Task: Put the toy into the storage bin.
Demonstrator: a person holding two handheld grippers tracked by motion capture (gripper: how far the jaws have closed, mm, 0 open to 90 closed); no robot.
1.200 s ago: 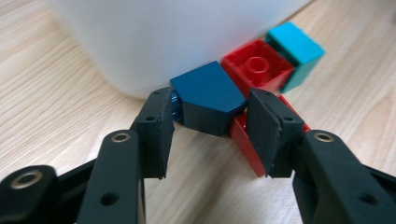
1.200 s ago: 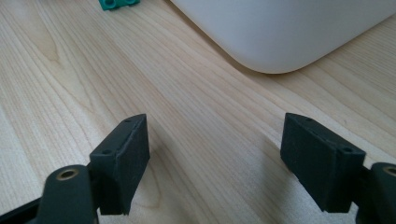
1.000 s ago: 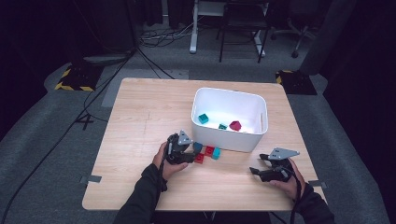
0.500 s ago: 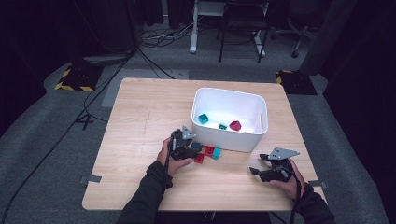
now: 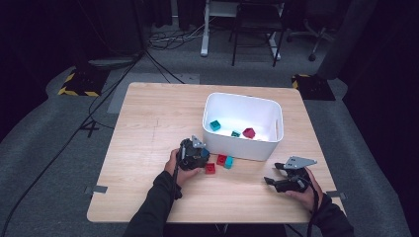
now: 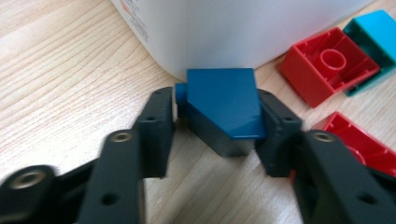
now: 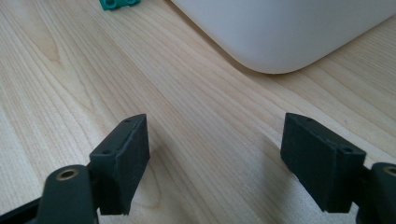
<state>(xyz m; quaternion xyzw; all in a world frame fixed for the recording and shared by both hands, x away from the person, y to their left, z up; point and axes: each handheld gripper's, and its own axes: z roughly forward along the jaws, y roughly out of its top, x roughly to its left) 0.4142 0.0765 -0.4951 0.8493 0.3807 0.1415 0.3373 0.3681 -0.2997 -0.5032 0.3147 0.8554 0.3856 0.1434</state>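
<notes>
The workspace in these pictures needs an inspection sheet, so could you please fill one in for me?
Surface: pale wooden table, bare apart from the items below.
Job's things: blue sloped plastic brick against the white plastic bin; two red bricks and a teal brick loose in front of the bin; teal and dark red bricks inside it.
Clutter: nothing seen.
Grippers: left claw has just been closing, its pads pressing the blue brick's sides; right claw open over bare wood.
Cables: black cables across the floor behind the table.
Surroundings: grey carpet, white desk frame, dark chair.
</notes>
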